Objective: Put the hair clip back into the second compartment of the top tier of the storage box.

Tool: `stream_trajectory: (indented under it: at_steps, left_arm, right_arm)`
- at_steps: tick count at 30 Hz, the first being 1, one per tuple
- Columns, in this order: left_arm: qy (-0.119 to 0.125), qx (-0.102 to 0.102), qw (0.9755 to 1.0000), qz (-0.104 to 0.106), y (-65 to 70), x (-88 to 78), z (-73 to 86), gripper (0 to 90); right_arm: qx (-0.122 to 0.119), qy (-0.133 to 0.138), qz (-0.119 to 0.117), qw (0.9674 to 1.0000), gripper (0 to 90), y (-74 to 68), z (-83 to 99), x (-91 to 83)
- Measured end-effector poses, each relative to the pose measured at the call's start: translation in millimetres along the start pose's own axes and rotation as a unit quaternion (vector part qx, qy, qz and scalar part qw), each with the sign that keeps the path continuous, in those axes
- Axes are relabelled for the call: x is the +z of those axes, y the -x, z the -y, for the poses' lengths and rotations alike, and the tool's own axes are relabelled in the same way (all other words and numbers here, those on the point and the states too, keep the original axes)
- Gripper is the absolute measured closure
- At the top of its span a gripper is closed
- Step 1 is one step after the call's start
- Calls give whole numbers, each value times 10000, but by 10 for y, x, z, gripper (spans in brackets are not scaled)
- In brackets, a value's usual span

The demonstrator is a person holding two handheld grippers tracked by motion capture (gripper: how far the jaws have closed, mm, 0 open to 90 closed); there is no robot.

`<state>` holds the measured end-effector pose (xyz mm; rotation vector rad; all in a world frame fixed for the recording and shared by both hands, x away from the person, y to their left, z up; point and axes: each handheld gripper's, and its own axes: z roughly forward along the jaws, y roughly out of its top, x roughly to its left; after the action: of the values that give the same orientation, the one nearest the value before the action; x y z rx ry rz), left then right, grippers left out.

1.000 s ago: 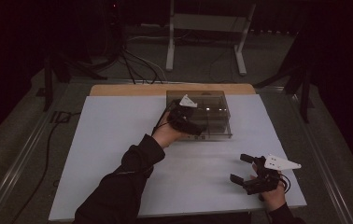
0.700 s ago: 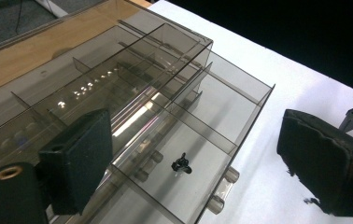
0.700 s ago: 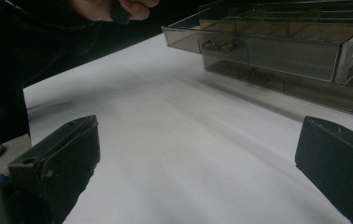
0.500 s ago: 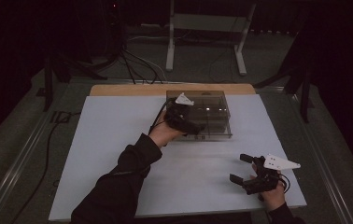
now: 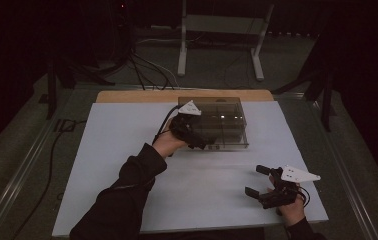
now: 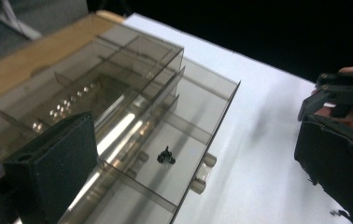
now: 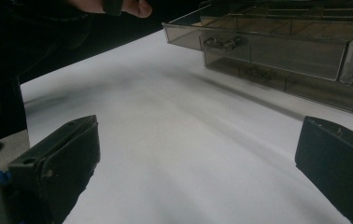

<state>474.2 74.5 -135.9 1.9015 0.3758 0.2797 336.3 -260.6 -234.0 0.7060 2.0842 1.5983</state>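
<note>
So I'm hovering the left gripper (image 5: pixel 197 142) at the front-left corner of the smoky clear drawer box (image 5: pixel 224 120), jaws spread wide around an open drawer (image 6: pixel 184 140) with a tiny black bit (image 6: pixel 166 156) lying inside. The right gripper (image 5: pixel 264 182) is sitting wide open over the white counter (image 5: pixel 127 150), well apart from the box.

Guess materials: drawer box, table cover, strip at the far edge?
Drawer box: smoky clear plastic, likely acrylic; glossy, dividers show through the walls. Table cover: matte white sheet, paper or laminate, can't tell. Far strip: looks like bare wood, tan and dull.
</note>
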Motion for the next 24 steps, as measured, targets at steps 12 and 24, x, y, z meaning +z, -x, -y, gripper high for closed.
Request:
stream_trajectory:
  at_steps: [12,24]
  left_arm:
    - [-32,-8,10000,20,-1,-253,59,5]
    - [4,-94,9998,-198,-25,-573,263,5]
  right_arm:
    - [-23,4,-20,10000,0,-19,-10,11]
    - [-3,-23,-19,10000,0,-21,-11,24]
